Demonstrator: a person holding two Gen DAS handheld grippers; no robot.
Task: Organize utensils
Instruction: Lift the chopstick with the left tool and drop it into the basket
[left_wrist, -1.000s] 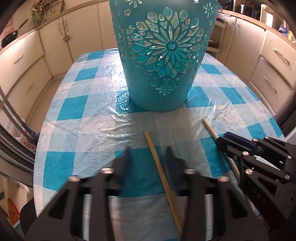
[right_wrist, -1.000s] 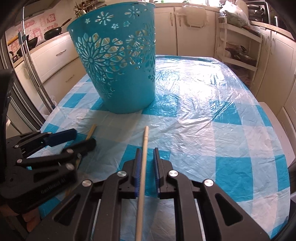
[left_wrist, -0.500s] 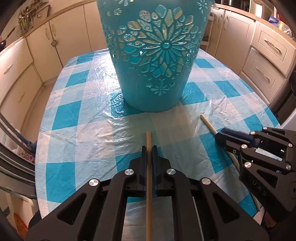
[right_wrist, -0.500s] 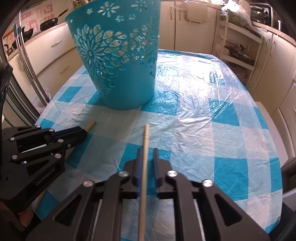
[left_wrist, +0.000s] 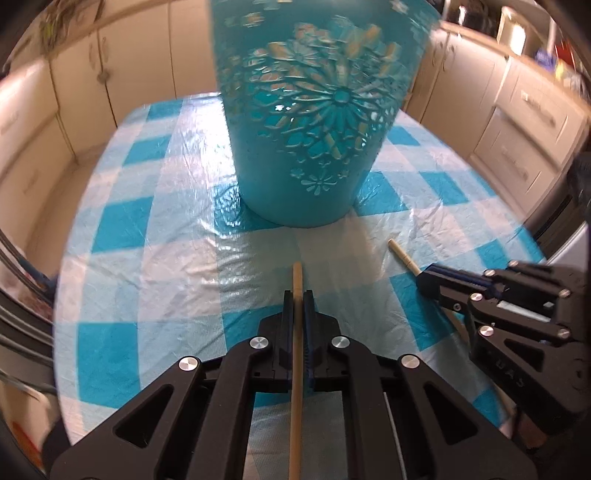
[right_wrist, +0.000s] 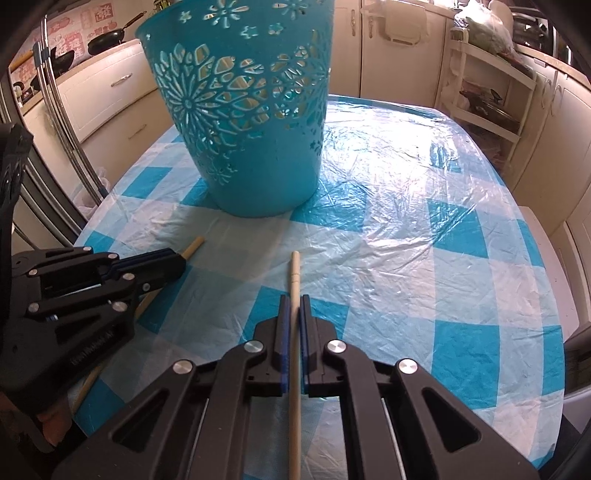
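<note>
Two pale wooden chopsticks are held over a blue-and-white checked table. My left gripper (left_wrist: 298, 295) is shut on one chopstick (left_wrist: 297, 280), whose tip sticks out past the pads toward the basket. My right gripper (right_wrist: 294, 299) is shut on the other chopstick (right_wrist: 294, 269). A tall teal plastic basket (left_wrist: 314, 122) with cut-out flower patterns stands upright just beyond both chopstick tips. Each gripper shows in the other's view: the right gripper (left_wrist: 424, 282) at the right edge, the left gripper (right_wrist: 177, 260) at the left edge, each with its chopstick poking out.
The table (right_wrist: 443, 229) is covered with crinkled clear plastic. Cream kitchen cabinets (left_wrist: 517, 122) ring the table. A white shelf rack (right_wrist: 487, 92) stands at the back right, and chrome rails (right_wrist: 62, 122) with pans on a counter lie at the left.
My left gripper closed from wide open onto its chopstick and lined it up straight. The right gripper tightened on its chopstick. Both views now sit slightly closer to the basket.
</note>
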